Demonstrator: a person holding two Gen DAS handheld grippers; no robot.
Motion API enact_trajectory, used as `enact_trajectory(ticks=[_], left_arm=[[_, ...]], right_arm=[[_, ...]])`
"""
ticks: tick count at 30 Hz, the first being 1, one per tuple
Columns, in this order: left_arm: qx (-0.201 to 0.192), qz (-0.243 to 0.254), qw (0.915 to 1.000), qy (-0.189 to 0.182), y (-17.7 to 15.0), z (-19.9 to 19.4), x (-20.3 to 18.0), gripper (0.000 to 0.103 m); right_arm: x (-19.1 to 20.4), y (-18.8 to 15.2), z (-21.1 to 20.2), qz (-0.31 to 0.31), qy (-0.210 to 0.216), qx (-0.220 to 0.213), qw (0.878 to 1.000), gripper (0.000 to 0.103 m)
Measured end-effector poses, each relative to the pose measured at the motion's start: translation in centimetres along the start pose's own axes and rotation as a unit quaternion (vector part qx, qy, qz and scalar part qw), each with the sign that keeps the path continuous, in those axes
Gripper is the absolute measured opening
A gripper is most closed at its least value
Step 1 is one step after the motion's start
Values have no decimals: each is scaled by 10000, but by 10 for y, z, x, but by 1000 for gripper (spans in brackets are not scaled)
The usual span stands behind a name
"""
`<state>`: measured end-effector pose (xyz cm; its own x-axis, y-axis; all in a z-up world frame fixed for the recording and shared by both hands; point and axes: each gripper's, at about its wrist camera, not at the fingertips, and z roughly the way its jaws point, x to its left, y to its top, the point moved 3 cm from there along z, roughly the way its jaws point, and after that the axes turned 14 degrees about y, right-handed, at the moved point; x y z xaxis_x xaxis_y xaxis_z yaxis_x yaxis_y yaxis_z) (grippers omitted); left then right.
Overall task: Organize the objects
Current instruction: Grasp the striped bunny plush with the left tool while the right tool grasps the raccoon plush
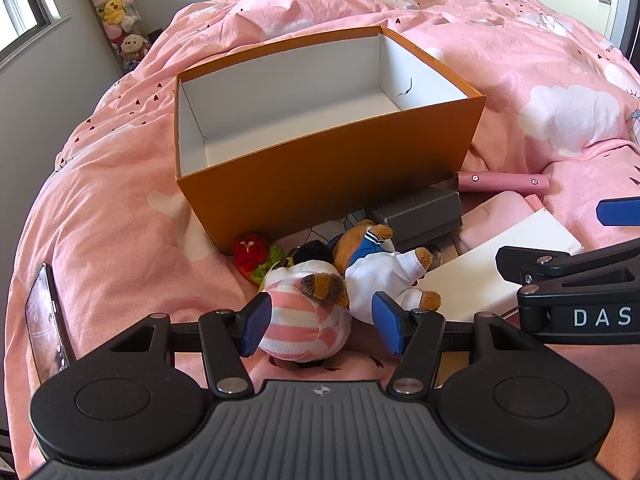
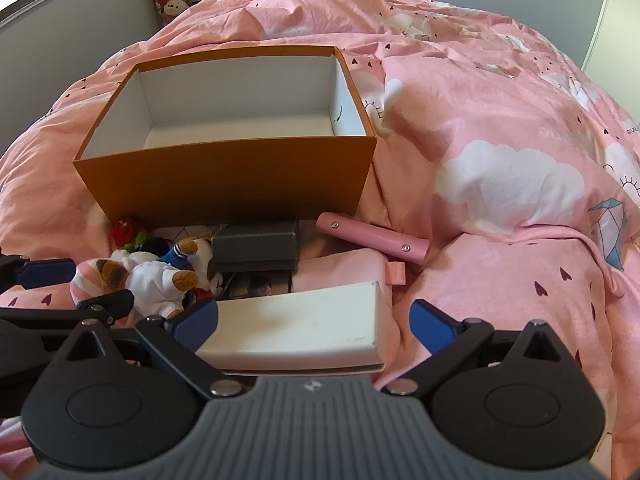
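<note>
An empty orange box [image 1: 320, 168] with a white inside stands on the pink bed; it also shows in the right wrist view [image 2: 224, 188]. In front of it lie a pink-striped plush [image 1: 300, 328], a bear plush in a white shirt [image 1: 380, 272], a red crochet flower [image 1: 252, 254], a grey box [image 1: 420, 216], a pink tube [image 1: 504, 182] and a white box [image 2: 296, 328]. My left gripper [image 1: 320, 324] is open, its fingers on either side of the striped plush. My right gripper [image 2: 316, 324] is open around the white box.
A phone [image 1: 46, 320] lies on the duvet at the left. A folded pink cloth [image 2: 340, 272] lies behind the white box. A tall tube of plush toys [image 1: 116, 12] stands in the room corner. The pink duvet [image 2: 500, 140] rises in folds on the right.
</note>
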<state>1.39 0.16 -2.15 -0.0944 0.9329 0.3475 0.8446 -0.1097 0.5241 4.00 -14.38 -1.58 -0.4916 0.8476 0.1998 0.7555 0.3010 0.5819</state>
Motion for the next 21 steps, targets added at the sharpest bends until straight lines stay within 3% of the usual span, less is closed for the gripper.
enact_trajectory(ticks=[18, 21], left_arm=[[127, -11, 9999, 96, 3, 6, 17, 68], [223, -102, 9997, 35, 6, 10, 26, 68]], right_arm=[[3, 8, 5, -124, 256, 31, 9996, 101], [2, 16, 7, -146, 380, 56, 9992, 94]])
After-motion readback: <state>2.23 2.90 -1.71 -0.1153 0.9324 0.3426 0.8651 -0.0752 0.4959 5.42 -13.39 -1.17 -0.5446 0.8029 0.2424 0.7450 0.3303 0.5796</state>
